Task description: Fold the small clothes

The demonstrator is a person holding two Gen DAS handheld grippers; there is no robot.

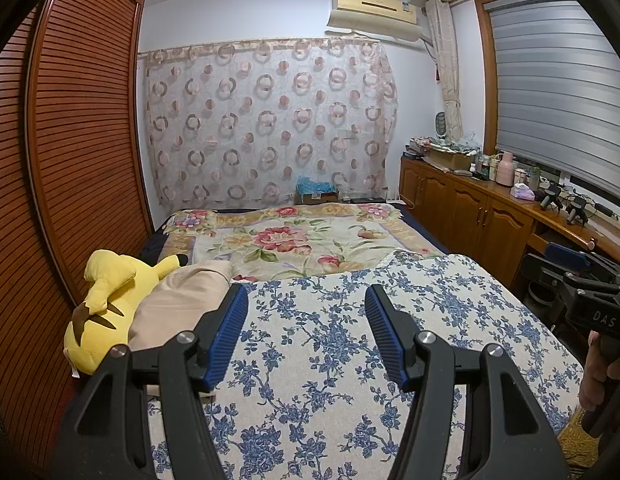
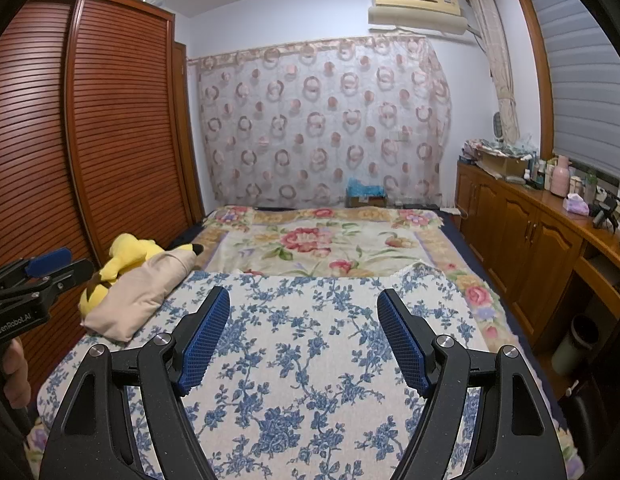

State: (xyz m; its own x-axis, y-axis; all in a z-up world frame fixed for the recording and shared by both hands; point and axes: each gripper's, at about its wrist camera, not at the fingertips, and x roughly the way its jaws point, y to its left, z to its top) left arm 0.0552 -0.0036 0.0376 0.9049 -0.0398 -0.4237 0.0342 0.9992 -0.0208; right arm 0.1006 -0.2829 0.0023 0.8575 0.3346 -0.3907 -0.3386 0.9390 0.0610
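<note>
Blue-flowered cloth [image 1: 330, 360] covers the near end of the bed and fills the left wrist view under the left gripper [image 1: 305, 332], whose blue-padded jaws stand wide apart with nothing between them. Ahead and to the left of that gripper lies a beige bundle of fabric [image 1: 181, 304], loosely heaped, touching a yellow plush toy [image 1: 109, 304] on its far left side. It is the only thing here that could be a small garment, though whether it is one, or a pillow, I cannot tell. At the right edge, level with the gripper, the right gripper [image 1: 582, 276] shows side-on in a hand [image 1: 598, 372].

From the right wrist, the right gripper [image 2: 303, 340] also hangs released over the same flowered cloth [image 2: 310, 360], jaws spread and empty. The beige bundle [image 2: 141, 296] lies ahead and well to its left, resting partly on the cloth's edge and against the plush toy [image 2: 121, 260]. The left gripper [image 2: 37, 276] shows at the far left.

No garment is spread out under either gripper, so this fits either a pause before fetching a piece or a moment after one was put aside. If the bundle is the piece to fold, I judge it calls for a reach to the left and a pinch on one fabric edge.
</note>
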